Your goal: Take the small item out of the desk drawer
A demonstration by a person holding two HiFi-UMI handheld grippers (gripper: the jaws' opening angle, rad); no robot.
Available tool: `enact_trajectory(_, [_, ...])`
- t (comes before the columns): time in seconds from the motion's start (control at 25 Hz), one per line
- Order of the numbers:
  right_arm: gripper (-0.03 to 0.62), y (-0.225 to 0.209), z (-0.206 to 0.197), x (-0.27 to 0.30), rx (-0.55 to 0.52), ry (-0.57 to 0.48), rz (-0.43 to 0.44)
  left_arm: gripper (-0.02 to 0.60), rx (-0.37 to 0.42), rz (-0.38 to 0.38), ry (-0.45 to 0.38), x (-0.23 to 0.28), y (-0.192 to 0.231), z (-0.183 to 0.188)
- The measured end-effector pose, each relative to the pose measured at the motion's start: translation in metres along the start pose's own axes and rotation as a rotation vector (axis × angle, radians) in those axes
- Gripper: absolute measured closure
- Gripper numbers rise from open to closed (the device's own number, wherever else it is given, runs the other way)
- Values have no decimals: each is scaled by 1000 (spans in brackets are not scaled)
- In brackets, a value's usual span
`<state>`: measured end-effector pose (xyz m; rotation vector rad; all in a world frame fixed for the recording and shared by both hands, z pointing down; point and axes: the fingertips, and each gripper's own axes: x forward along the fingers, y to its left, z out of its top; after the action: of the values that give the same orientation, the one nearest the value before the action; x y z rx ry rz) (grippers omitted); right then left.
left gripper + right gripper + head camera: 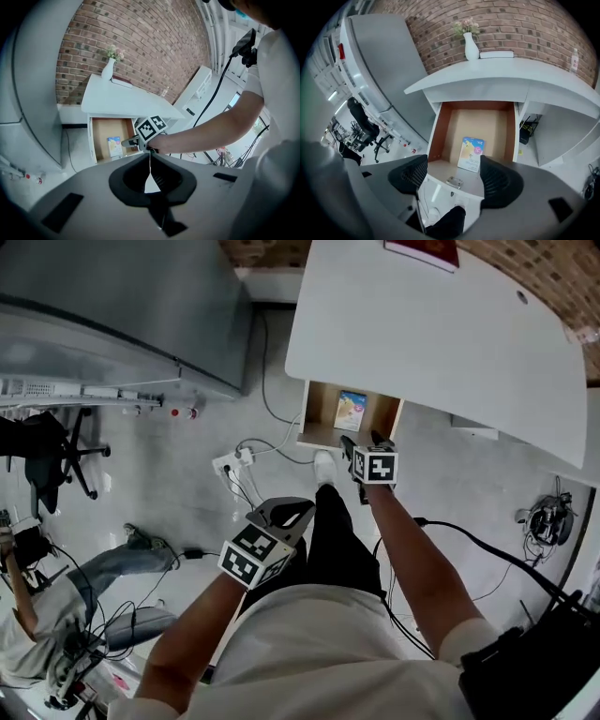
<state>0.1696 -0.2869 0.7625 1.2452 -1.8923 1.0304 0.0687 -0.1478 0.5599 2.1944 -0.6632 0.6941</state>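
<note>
The right arm reaches out straight, and its right claw (pixel 364 442) tips down over the open drawer (pixel 436 133). Its black, ridged jaws stand wide apart with nothing in them. The left claw (pixel 150 157) hangs back by the body, pinched together and empty. The drawer is brown wood inside with a white front. A small, flat, shiny packet (pixel 471 153) lies in it, near the front. Above is the smooth white worktop (pixel 501 77), with a vase (pixel 471 46), a book (pixel 497 54) and a brick wall (pixel 525 23) behind.
</note>
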Motion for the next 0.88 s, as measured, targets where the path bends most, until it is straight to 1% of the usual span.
enact_trajectory(0.12, [247,-17,7,36,15,42,-33,557,-8,-9,-6,14,14,15])
enact_trajectory(0.2, [244,-30,13,58,14,68,-63,557,-15,-12,0,24,24,16])
enact_trajectory(0.6, [226,-62,14,144,67,171,-140,557,-99,-8,23,41,61,-5])
enact_trajectory(0.88, [221,-69,8,183,123,213,-161,557,-150,3,-3,48,82,-13])
